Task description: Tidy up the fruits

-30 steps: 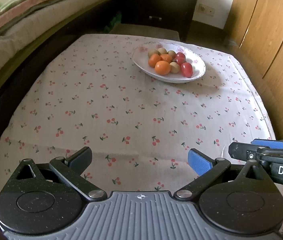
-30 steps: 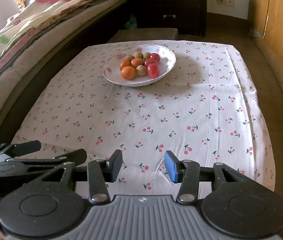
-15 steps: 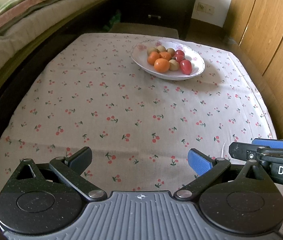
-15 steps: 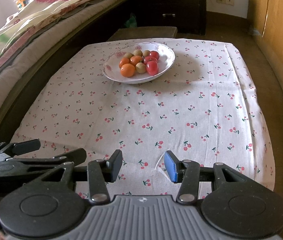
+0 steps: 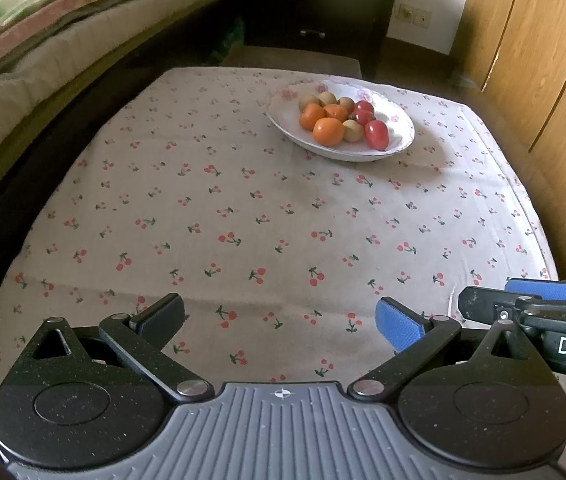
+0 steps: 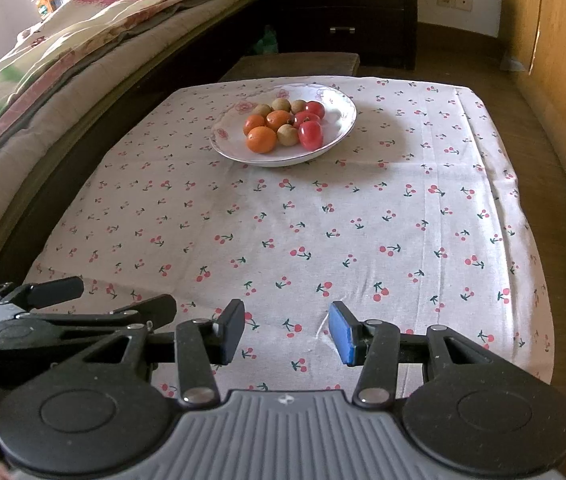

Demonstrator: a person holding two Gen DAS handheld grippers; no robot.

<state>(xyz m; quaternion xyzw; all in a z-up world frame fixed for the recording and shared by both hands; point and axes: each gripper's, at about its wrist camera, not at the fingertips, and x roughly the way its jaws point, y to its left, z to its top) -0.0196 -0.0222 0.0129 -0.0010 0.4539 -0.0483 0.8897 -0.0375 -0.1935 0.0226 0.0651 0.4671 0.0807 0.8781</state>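
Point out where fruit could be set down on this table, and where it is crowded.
Bare cloth runs from the bowl toward both grippers, left gripper and right gripper, plus strips between bowl and each side edge of the tablecloth. Only the bowl is crowded: the fruits touch.

The left gripper is held low and level, its jaws spread wide with nothing between them; one finger pad is black, the other blue. The right gripper is held alongside it at about the same height, its jaws parted more narrowly and likewise empty. Each gripper is seen at the edge of the other's view: the right gripper on the right of the left wrist view, the left gripper on the left of the right wrist view.
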